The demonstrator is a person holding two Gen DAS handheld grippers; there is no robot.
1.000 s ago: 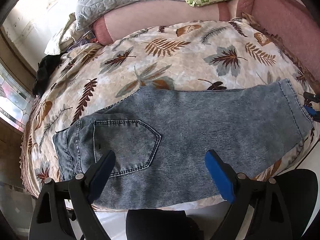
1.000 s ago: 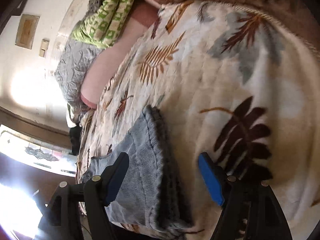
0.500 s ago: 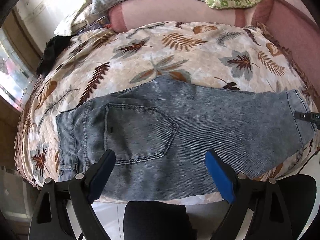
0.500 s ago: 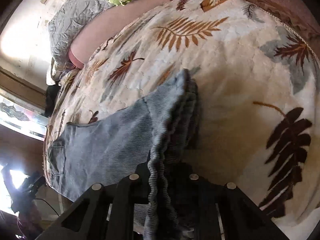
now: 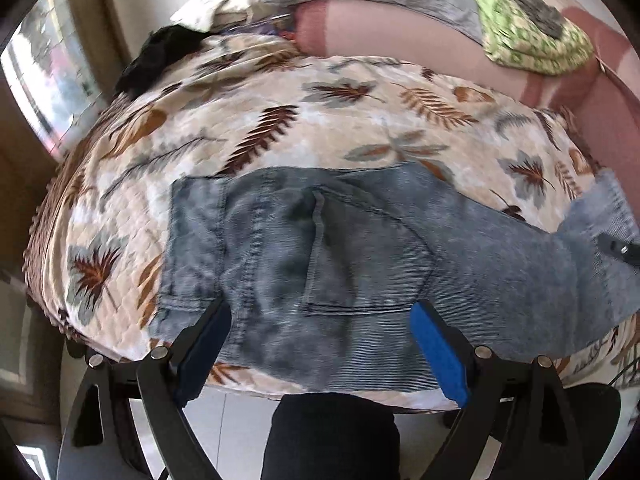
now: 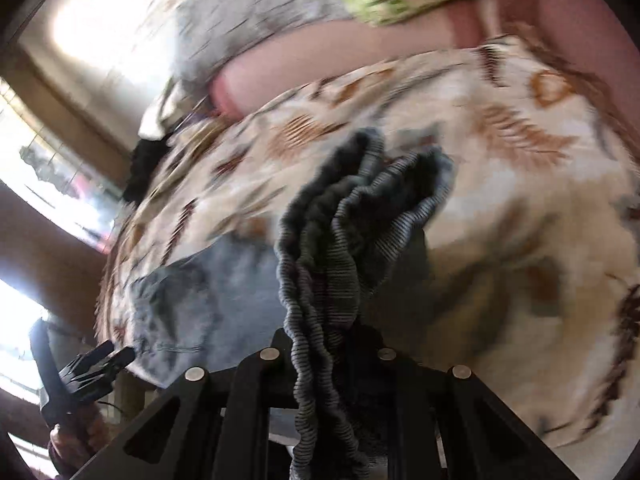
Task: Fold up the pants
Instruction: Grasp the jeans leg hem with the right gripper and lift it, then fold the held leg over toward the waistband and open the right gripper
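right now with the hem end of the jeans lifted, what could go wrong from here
1. The right gripper pinches only the bunched hem of the jeans; the layers fan apart above the jaws, so one may slip free.
2. The left gripper hangs open above the waist end, pinning nothing, so the whole garment may drag across the leaf-print bedspread.
3. The near edge lies close to the bed's edge and could slide off.

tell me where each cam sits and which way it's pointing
Left wrist: sits on the left tongs, held open off the near edge of the bed, looking across the jeans toward the pillows; both blue-padded fingers and the person's dark leg show.
Right wrist: sits on the right tongs, shut on the lifted jeans hem, looking along the bed toward the window; its black frame shows, and the left tongs at lower left.
Shared: jeans, bed, pillows.
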